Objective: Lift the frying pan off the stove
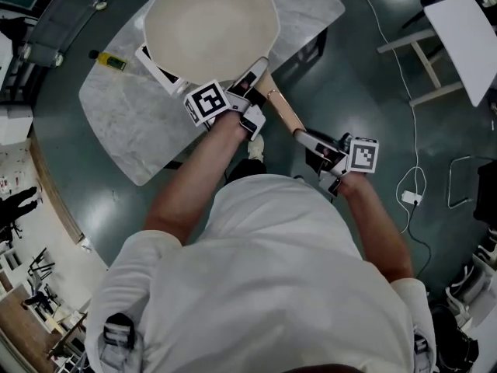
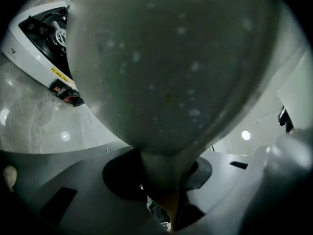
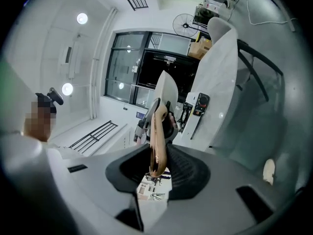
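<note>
We grip the pan [image 1: 210, 26] by its handle [image 1: 283, 111]: left tool [image 1: 252, 84] clamped on the far end, right tool [image 1: 314, 142] clamped on the near end; stove [image 2: 41, 38] beneath, on desk [image 1: 124, 127].

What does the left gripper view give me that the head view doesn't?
Left gripper view only: the pan's underside with the burner beyond it, and the left tongs shut on the handle's neck. Head view only: the pan's pale inside, the right tongs on the handle's end, a bottle. Both: pan, stove, marble table.
</note>
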Motion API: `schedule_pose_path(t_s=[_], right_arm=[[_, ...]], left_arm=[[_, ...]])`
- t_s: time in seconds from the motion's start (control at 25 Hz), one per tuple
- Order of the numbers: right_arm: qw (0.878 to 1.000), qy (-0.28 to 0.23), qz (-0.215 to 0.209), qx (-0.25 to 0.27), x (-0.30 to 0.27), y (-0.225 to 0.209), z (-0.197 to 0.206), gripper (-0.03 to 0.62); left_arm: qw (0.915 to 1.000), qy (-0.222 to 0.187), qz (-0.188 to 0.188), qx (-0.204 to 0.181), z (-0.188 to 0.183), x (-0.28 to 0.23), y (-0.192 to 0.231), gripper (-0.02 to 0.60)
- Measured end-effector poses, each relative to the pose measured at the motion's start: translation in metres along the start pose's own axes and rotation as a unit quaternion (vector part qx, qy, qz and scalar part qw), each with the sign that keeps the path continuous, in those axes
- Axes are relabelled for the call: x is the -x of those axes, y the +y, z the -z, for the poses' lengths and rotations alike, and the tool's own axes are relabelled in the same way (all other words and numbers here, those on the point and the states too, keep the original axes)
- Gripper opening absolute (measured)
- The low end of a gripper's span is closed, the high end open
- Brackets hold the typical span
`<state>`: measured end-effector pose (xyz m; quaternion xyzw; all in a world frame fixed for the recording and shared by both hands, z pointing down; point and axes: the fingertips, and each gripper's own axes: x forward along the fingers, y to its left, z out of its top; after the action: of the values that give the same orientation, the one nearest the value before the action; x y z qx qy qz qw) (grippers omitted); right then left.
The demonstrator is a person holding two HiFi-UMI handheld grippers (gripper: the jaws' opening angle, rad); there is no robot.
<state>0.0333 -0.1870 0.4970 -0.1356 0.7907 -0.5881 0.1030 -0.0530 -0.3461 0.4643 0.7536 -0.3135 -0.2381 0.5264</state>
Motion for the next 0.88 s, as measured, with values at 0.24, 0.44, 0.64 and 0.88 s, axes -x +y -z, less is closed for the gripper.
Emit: schedule_pose_path(t_s=[0.24, 0.44, 0.64, 0.88], right_arm=[[1.000, -0.011, 0.008, 0.000, 0.045, 0.012, 0.018, 0.110], [1.000, -0.025, 0.002, 0.005, 0.121, 0.037, 0.055, 0.109], [1.000, -0.030, -0.002, 0.006, 0.160, 0.049, 0.081, 0.109], [0.999, -0.037, -0.004, -0.001, 0.194, 0.059, 0.110, 0.109]], left_arm=[[0.9998, 0.021, 0.004, 0.006, 0.048, -0.008, -0.020, 0.147], [0.9995, 0.031, 0.010, 0.006, 0.129, -0.006, -0.060, 0.147], [0.9990, 0.042, 0.012, 0.012, 0.177, 0.001, -0.077, 0.147], [0.9986, 0.050, 0.007, 0.016, 0.218, 0.013, -0.092, 0.147]])
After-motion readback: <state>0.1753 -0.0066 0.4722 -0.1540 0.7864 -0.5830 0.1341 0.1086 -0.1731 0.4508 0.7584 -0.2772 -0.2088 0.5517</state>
